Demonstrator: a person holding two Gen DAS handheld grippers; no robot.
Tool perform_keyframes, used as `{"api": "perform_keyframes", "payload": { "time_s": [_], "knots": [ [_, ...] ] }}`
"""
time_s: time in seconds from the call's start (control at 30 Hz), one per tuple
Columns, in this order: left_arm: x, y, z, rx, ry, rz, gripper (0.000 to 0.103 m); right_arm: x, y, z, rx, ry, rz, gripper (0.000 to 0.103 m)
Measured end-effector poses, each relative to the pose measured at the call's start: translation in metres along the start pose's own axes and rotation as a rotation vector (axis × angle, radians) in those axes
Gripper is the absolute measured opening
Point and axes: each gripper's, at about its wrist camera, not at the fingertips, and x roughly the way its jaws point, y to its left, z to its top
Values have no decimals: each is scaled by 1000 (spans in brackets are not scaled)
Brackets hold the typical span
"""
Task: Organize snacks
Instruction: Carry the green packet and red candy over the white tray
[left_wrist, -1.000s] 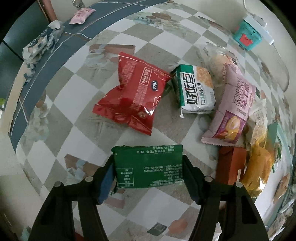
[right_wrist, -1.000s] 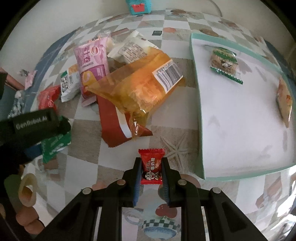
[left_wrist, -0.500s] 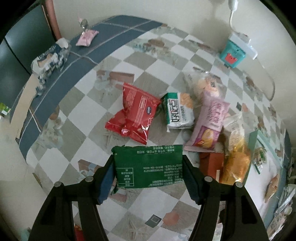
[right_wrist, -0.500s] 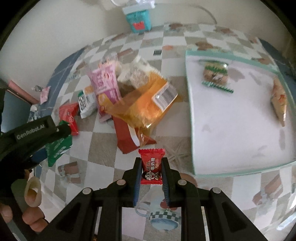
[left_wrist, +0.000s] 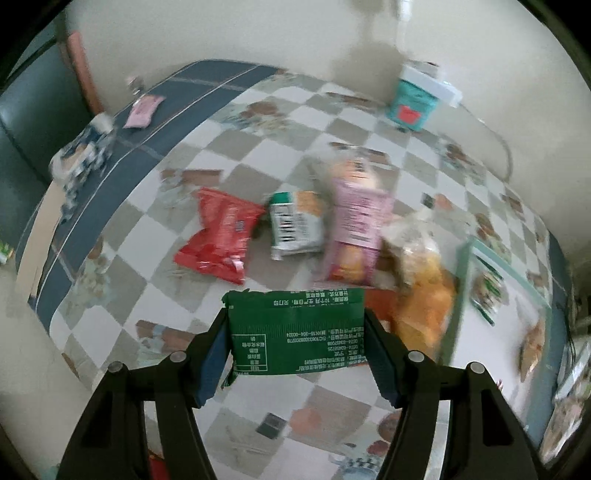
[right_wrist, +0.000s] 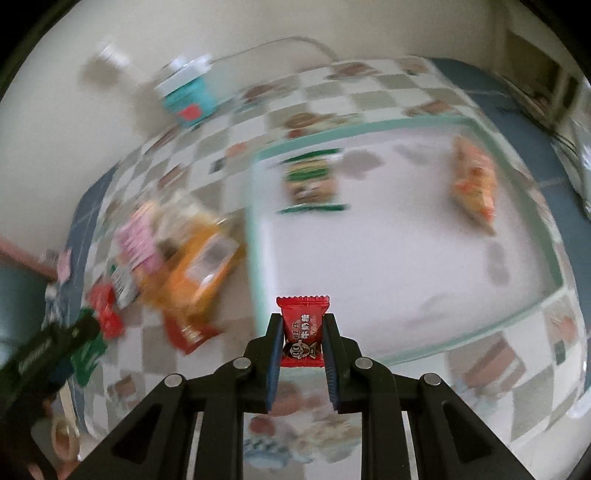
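The small red foil-wrapped candy (right_wrist: 303, 332) sits pinched in the right gripper (right_wrist: 303, 363), now carried over the white, teal-rimmed tray (right_wrist: 517, 314) — drop-off looks near. The left gripper (left_wrist: 297, 345) clamps a flat green printed packet (left_wrist: 295, 334), lifted higher off the checked tablecloth (left_wrist: 110, 266). Motion blur smears the snack pile — labels unreadable.

Black left gripper (left_wrist: 295, 347), blue pads, silver screws, right gripper (right_wrist: 302, 347) alike
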Motion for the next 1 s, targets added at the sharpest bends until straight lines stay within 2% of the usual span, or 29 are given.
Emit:
{"api": "perform_keyframes", "payload": {
  "time_s": [0.23, 0.37, 0.53, 0.77, 0.87, 1.0],
  "knots": [
    [-9, -60, -24, 145, 4, -96, 69, 8, -67, 9, 170, 13, -61, 22],
    [-14, -99, -44, 261, -6, -133, 69, 7, -100, 13, 237, -6, -88, 22],
    [-14, -139, -67, 387, 2, -191, 69, 8, -126, 16, 300, -25, -111, 22],
    [-3, -175, -86, 476, 24, -263, 70, 8, -140, 19, 338, -63, -105, 22],
    [-1, -185, -91, 510, 7, -264, 70, 9, -141, 20, 342, -71, -108, 22],
    [2, -184, -88, 494, -6, -287, 73, 9, -139, 19, 337, -83, -119, 24]
  ]
}}
